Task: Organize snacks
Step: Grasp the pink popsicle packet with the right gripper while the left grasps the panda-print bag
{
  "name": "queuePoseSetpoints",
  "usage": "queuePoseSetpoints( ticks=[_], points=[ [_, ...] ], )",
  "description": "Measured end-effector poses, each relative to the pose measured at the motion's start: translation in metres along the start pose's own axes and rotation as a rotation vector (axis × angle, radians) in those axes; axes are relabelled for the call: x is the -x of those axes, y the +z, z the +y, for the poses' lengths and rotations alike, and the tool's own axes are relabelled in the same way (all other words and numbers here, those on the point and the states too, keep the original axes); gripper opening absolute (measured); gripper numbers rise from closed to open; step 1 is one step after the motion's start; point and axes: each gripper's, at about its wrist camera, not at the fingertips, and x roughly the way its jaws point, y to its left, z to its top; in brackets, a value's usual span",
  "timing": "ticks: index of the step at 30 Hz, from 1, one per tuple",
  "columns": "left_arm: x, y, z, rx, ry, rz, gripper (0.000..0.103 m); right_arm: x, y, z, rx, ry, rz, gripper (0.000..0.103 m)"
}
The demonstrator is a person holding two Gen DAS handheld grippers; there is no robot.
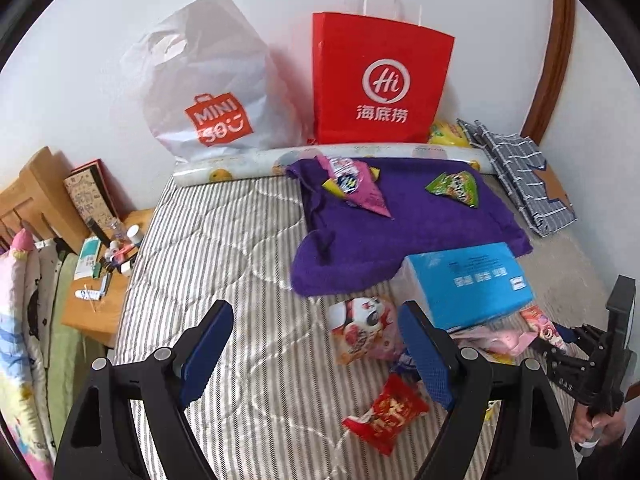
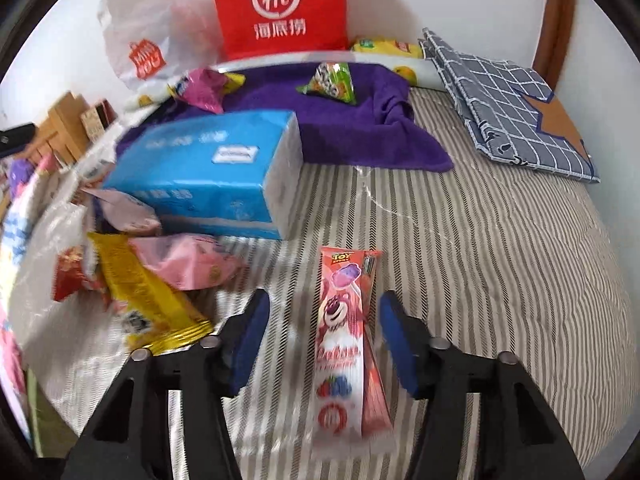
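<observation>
The right gripper (image 2: 320,336) is hovering over the bed (image 2: 500,248) with its jaws spread to either side of a long pink lolly pack (image 2: 344,344); neither pad is touching the wrapper, which is lying flat on the striped mattress cover and running lengthwise between the fingers. The left gripper (image 1: 316,352) is also hanging with its jaws spread wide and nothing between them, above a panda pack (image 1: 364,328) and a red pack (image 1: 384,412).

The lolly pack is looking light and thin, a glossy film sleeve with crimped ends, so it is probably going to slide and crumple rather than resist. Pinching across its narrow width near the middle, where the contents are giving it some body, seems the safer hold; the flat sealed ends are likely to fold or slip out. A gentle squeeze should do, since anything brittle inside could crack.

Other snacks are lying in a loose heap just left of it: a yellow pack (image 2: 148,300) and a pink bag (image 2: 192,264), beside a blue tissue pack (image 2: 208,168). Two more snacks are sitting on the purple towel (image 2: 340,128) farther back, near the red bag (image 2: 280,8).
</observation>
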Motion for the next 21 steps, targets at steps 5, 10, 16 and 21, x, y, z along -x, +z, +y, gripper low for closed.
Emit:
queuePoseSetpoints(
  ticks=[5,10,16,21],
  points=[
    [-0.019,-0.008,0.004,0.023,-0.025,0.044,0.083,0.002,-0.006,-0.005,-0.031,-0.039,-0.033,0.026],
    [-0.043,-0.012,-0.007,0.014,-0.066,0.084,0.083,0.005,-0.014,-0.004,-0.024,-0.054,-0.057,0.025],
    [-0.071,-0.013,-0.016,-0.013,-0.069,0.117,0.083,0.008,-0.02,-0.014,-0.105,-0.04,-0.096,0.026],
    [-0.091,-0.012,-0.018,-0.008,-0.096,0.152,0.083,0.009,-0.021,-0.018,-0.129,-0.049,-0.1,0.025]
  ],
)
